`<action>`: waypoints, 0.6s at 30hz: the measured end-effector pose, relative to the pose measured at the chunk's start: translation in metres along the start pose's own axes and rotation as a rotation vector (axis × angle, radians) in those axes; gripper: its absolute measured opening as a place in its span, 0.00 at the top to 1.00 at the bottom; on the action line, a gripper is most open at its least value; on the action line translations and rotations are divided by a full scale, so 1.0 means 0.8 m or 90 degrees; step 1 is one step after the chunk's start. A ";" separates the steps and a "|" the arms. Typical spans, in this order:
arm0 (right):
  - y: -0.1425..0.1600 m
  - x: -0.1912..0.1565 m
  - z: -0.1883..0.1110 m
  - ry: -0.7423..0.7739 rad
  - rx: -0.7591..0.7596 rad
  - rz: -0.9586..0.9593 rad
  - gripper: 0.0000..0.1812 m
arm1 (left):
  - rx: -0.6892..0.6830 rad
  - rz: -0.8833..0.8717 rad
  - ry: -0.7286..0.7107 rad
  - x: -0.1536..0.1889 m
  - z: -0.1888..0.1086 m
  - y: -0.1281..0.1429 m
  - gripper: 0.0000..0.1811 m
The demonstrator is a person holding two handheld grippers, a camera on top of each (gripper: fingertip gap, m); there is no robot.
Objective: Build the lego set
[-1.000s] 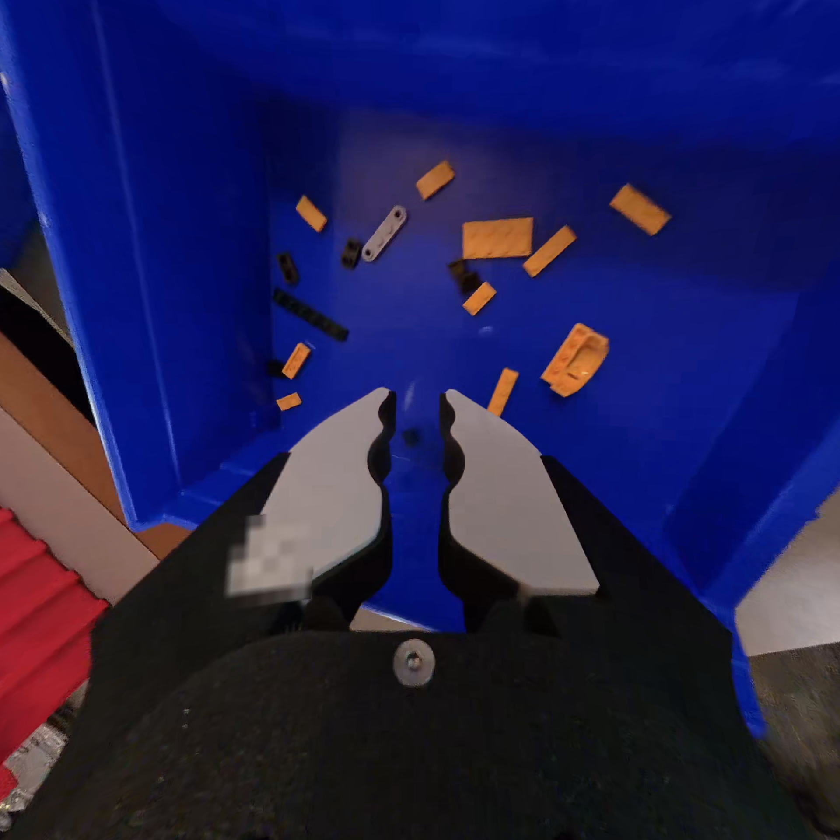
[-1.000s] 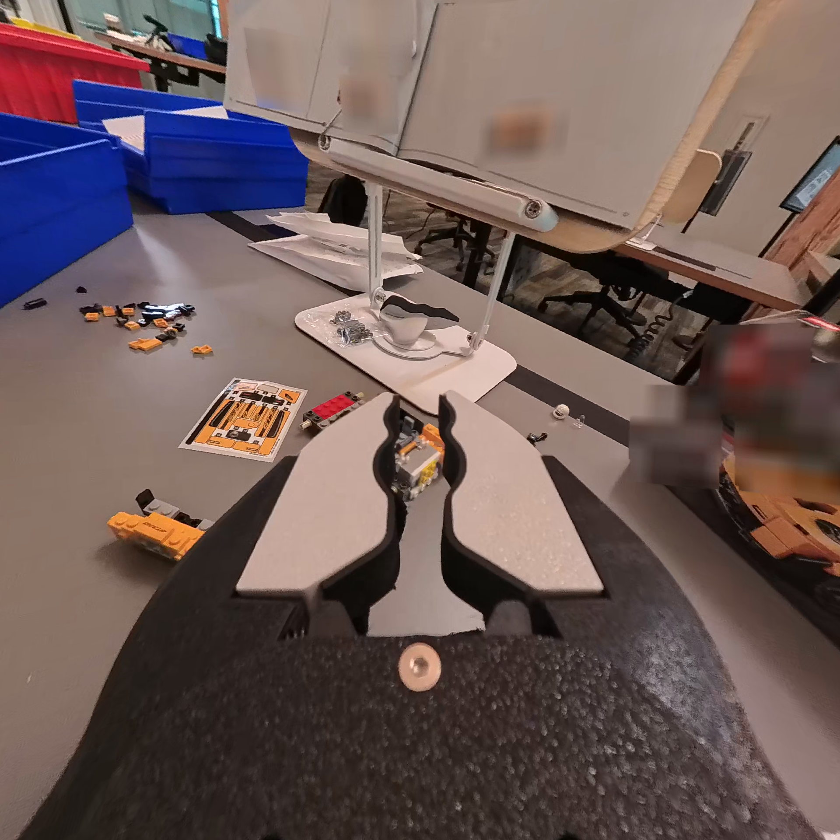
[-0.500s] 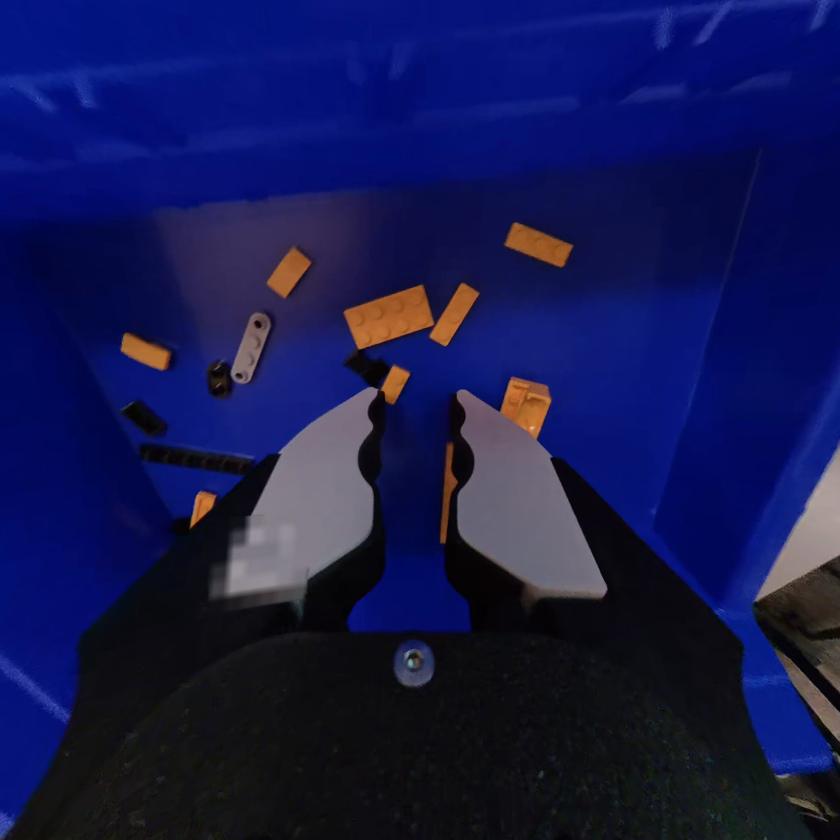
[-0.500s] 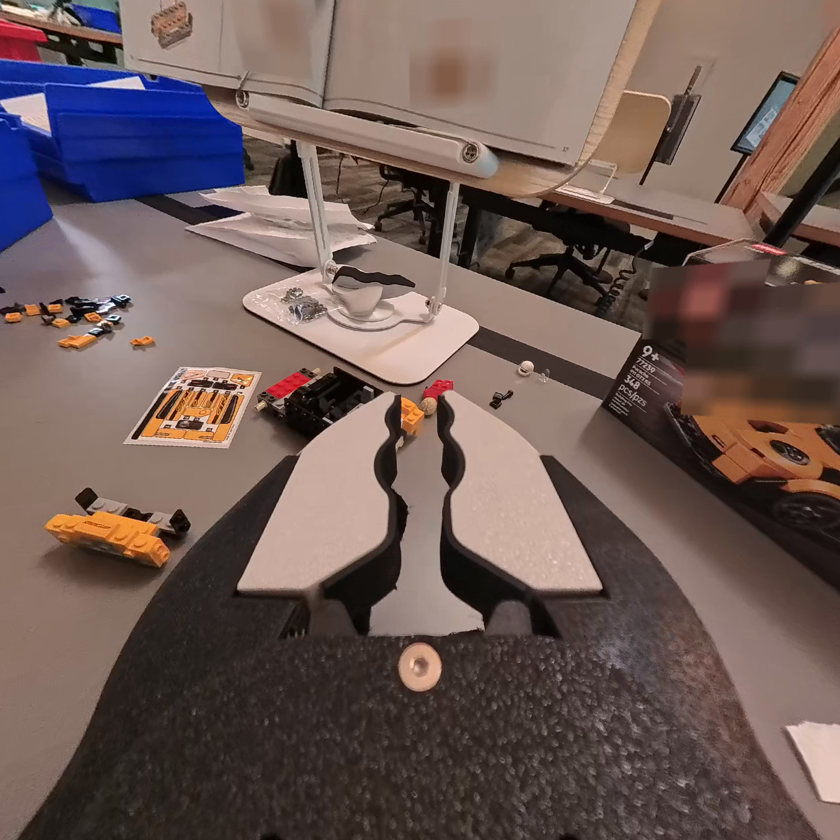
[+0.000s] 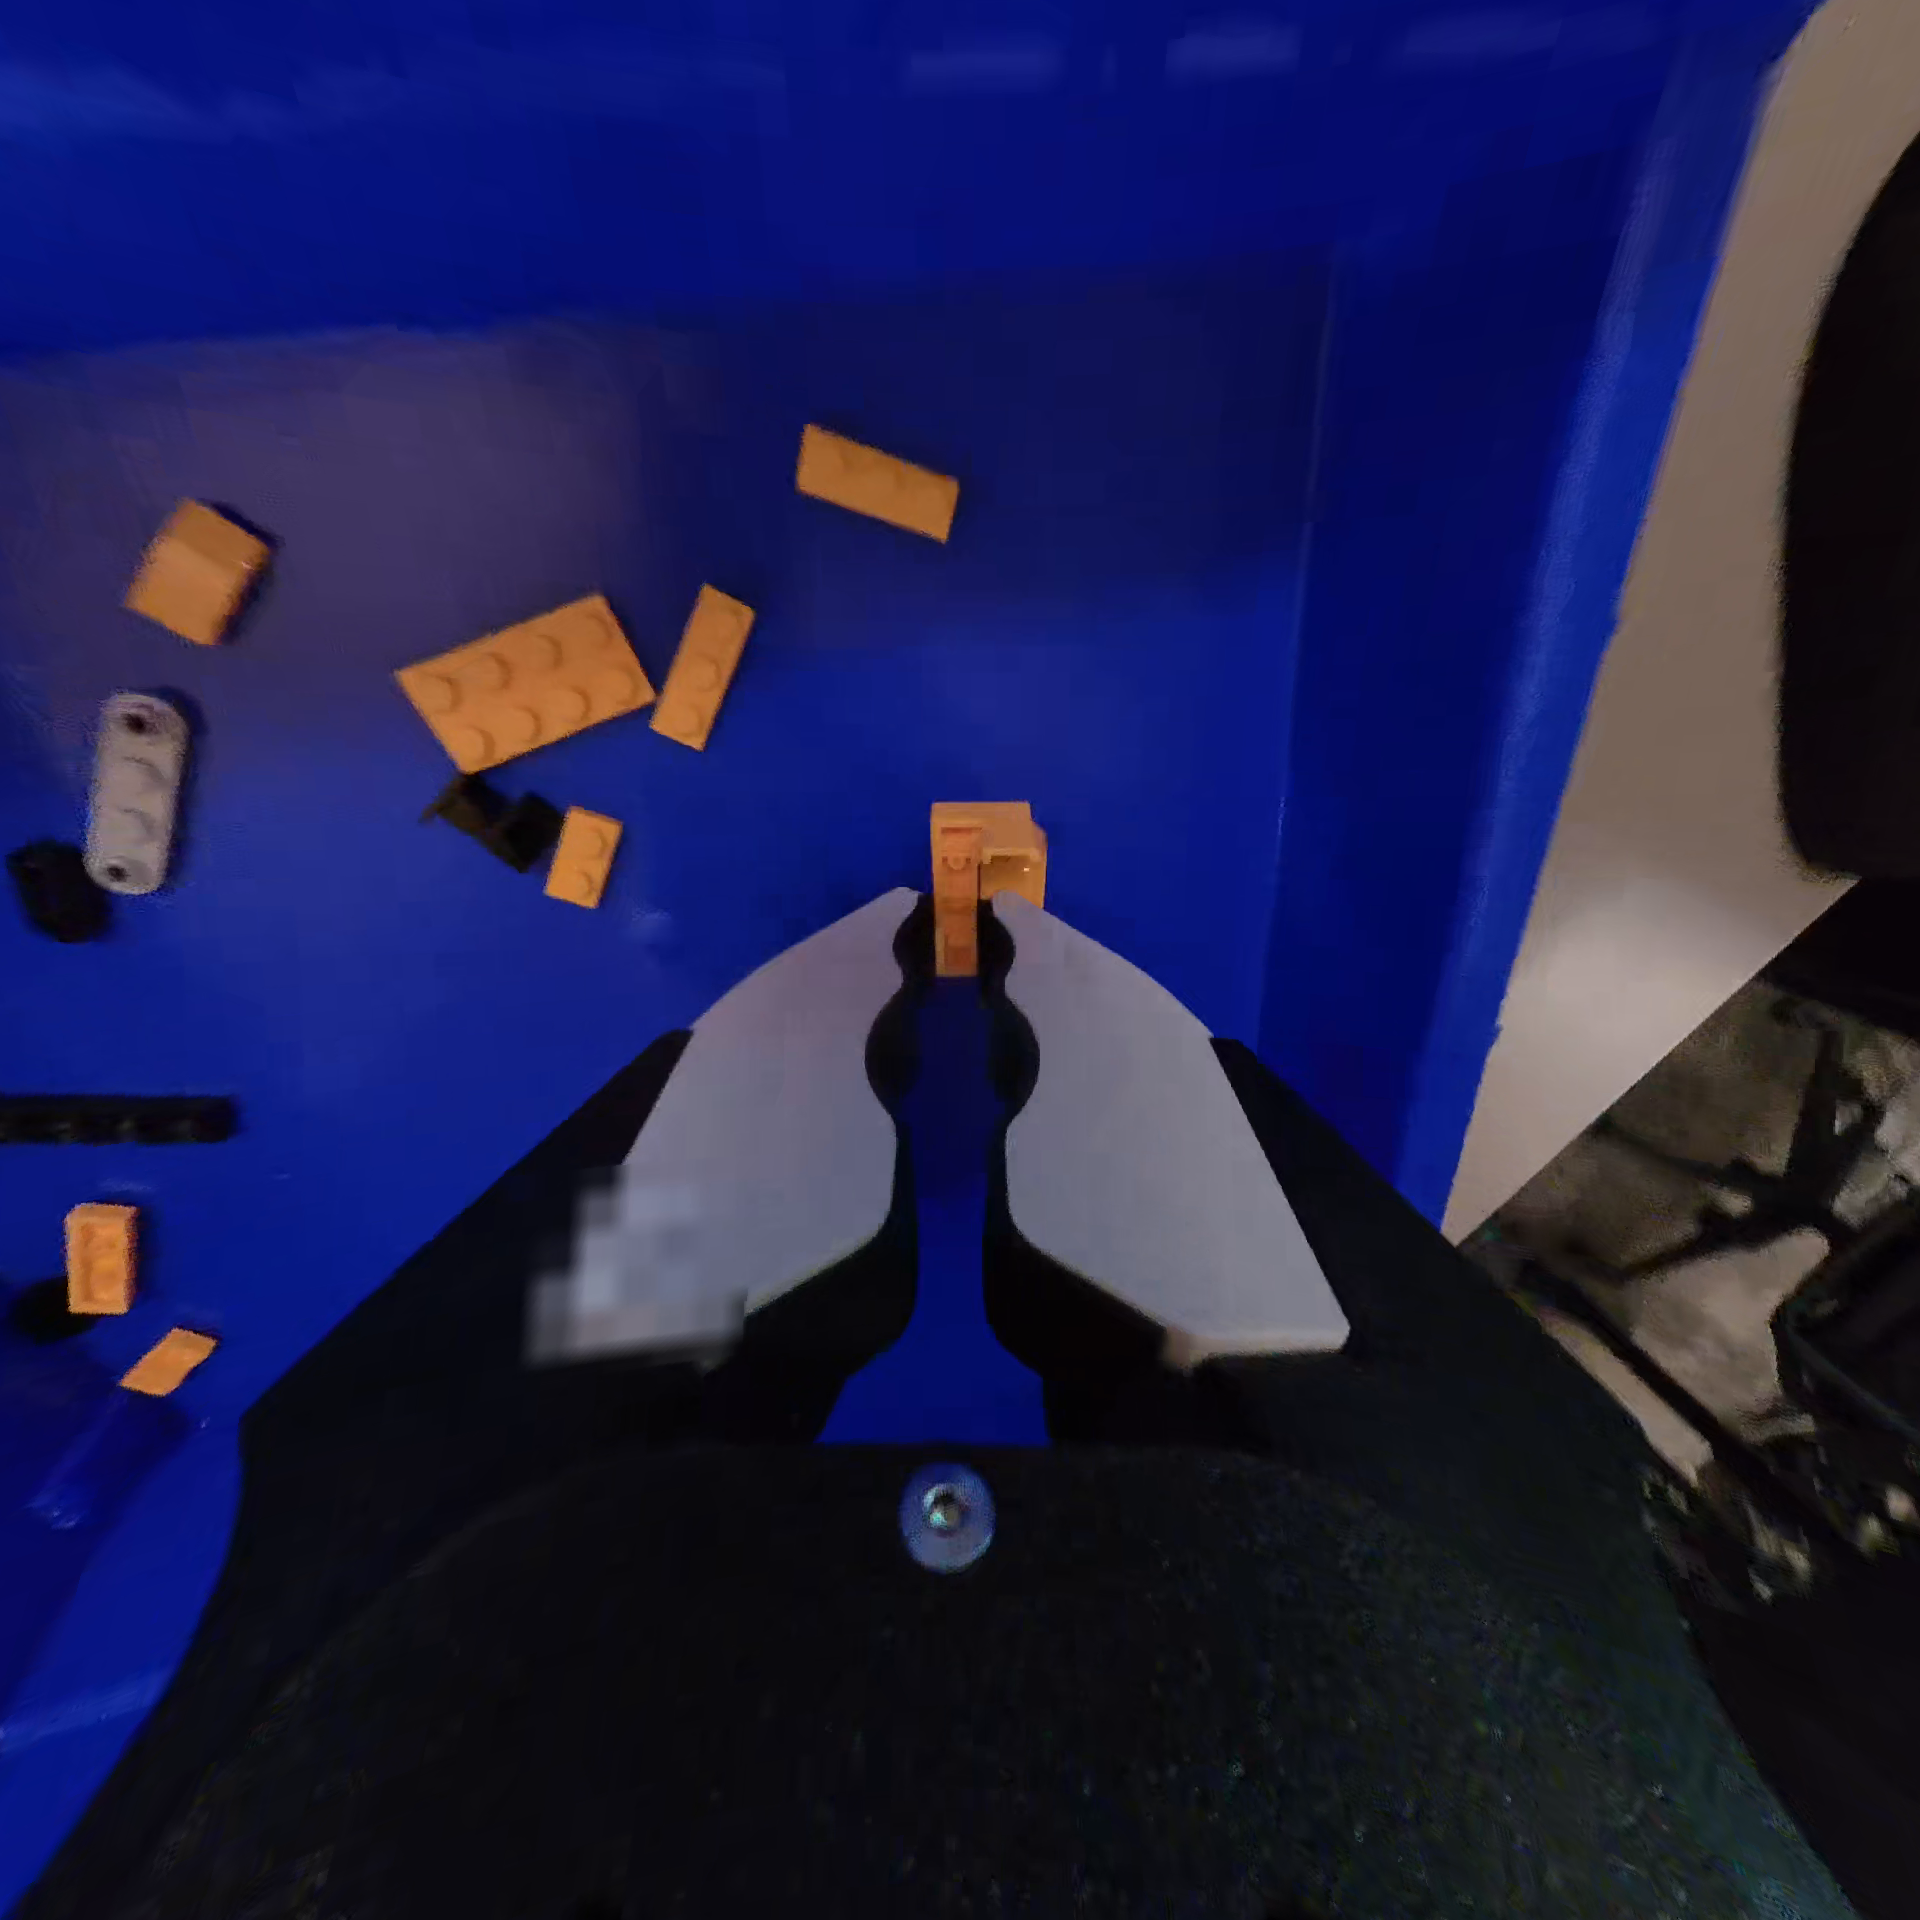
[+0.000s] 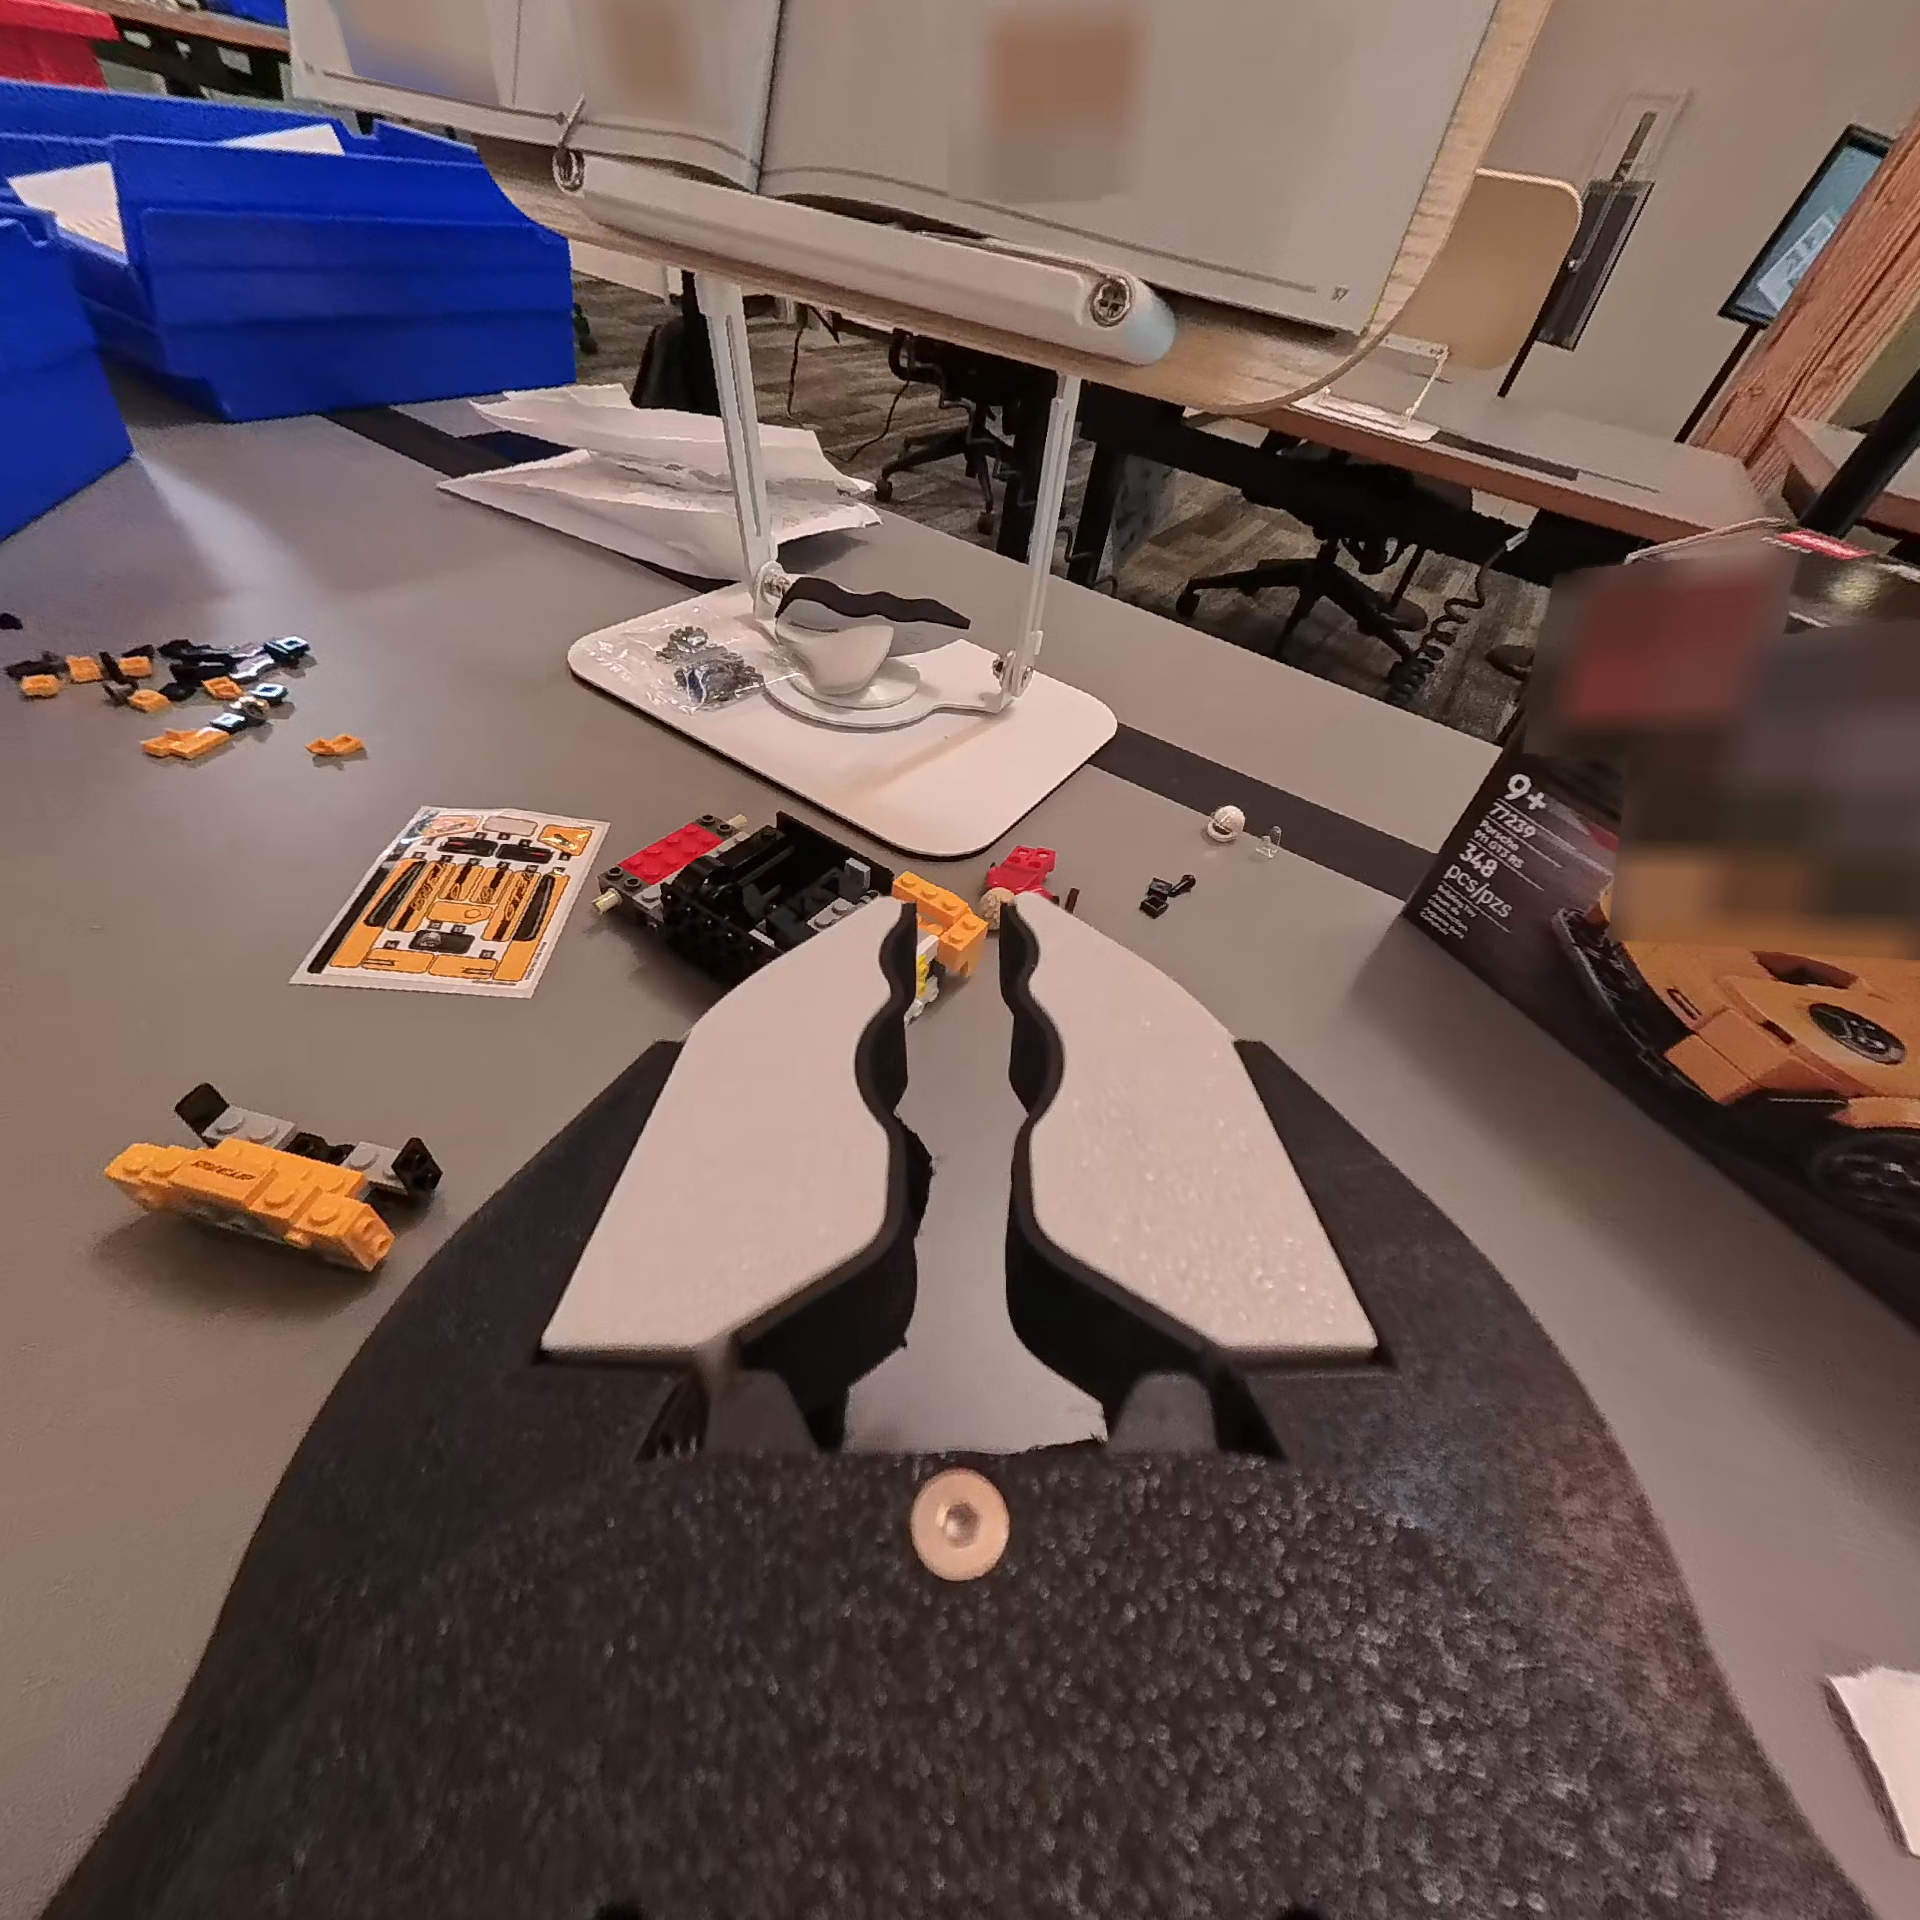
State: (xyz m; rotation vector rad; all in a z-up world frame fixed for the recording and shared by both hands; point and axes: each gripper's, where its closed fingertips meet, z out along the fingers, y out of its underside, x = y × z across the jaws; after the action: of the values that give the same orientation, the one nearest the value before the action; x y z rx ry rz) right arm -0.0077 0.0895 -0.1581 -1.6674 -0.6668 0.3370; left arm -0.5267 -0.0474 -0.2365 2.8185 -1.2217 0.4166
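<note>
Inside the blue bin (image 5: 1039, 260), the left claw (image 5: 956, 914) sits near the right wall (image 5: 1351, 727); bare floor lies between it and the scattered orange plates (image 5: 525, 681) to the left. On the desk (image 6: 260, 1507), the right claw (image 6: 951, 925) has the black chassis (image 6: 748, 894) just ahead-left, the stand (image 6: 935, 769) beyond, the box (image 6: 1714, 987) to the right, and open surface between chassis and box.

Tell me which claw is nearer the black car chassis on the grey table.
Right. The right claw hovers open just beside the black chassis; the left claw is inside the blue bin, pinching an orange brick.
</note>
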 end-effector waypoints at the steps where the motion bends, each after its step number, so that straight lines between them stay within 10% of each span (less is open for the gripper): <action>1: 0.001 0.000 0.000 -0.001 -0.001 0.000 0.92 | 0.031 -0.002 0.005 0.002 -0.007 -0.007 0.95; 6: 0.001 -0.002 0.001 -0.003 -0.003 -0.002 0.92 | 0.163 0.014 0.076 0.031 -0.041 -0.042 0.80; 11: 0.002 -0.003 0.001 -0.007 -0.004 -0.002 0.92 | 0.305 -0.061 -0.149 -0.067 -0.080 -0.077 0.85; 18: 0.003 -0.003 0.000 -0.004 -0.007 -0.012 0.92 | 0.154 0.012 -0.217 -0.116 -0.023 -0.072 0.82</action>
State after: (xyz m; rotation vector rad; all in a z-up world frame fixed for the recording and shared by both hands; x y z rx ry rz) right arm -0.0093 0.0880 -0.1609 -1.6693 -0.6904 0.3262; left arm -0.5499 0.0613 -0.2393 3.1870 -1.3350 0.0870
